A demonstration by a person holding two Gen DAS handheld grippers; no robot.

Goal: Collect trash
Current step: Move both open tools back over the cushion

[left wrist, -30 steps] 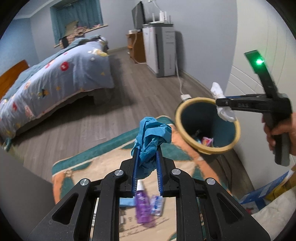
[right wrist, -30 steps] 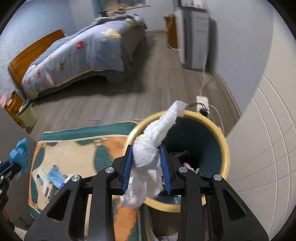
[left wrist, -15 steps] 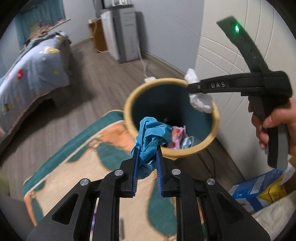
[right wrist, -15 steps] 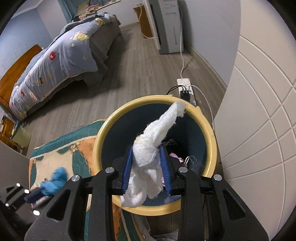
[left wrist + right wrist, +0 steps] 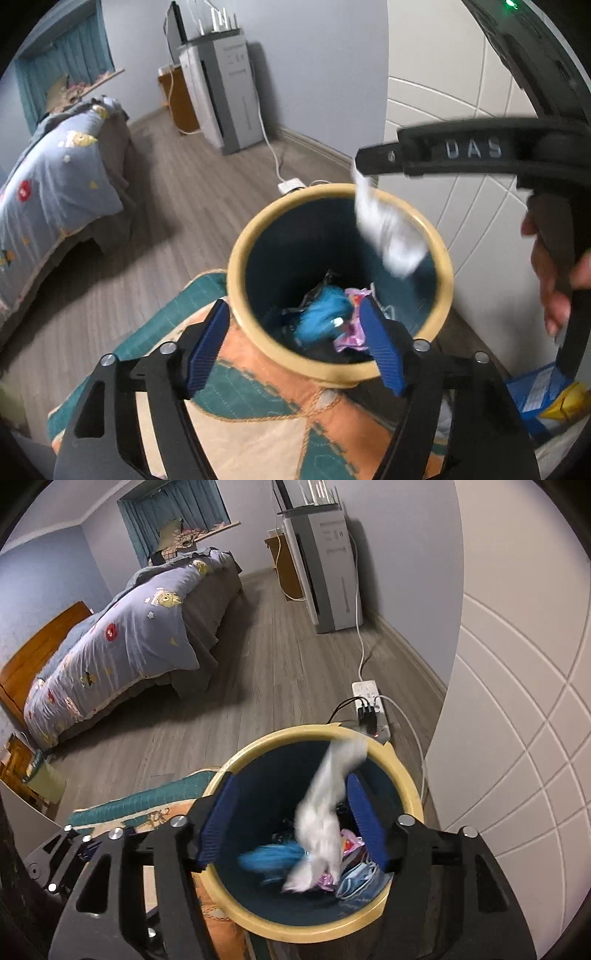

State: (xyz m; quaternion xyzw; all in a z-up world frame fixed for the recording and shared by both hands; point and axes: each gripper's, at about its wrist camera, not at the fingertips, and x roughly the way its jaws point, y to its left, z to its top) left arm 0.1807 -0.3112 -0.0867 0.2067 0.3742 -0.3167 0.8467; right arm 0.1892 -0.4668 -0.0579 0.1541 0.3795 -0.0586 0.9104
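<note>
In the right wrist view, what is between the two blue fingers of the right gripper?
A blurred white tissue, apparently falling free of the open right gripper, above the yellow-rimmed trash bin.

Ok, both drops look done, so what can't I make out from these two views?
- White tissue: motion-blurred in both views; whether it has landed is unclear.
- Blue wad: blurred in the right wrist view.
- Bin bottom: hidden under the trash and the left gripper fingers.
- Blue box: cut off by the left wrist view's edge.
- Right gripper fingers cover some trash.
</note>
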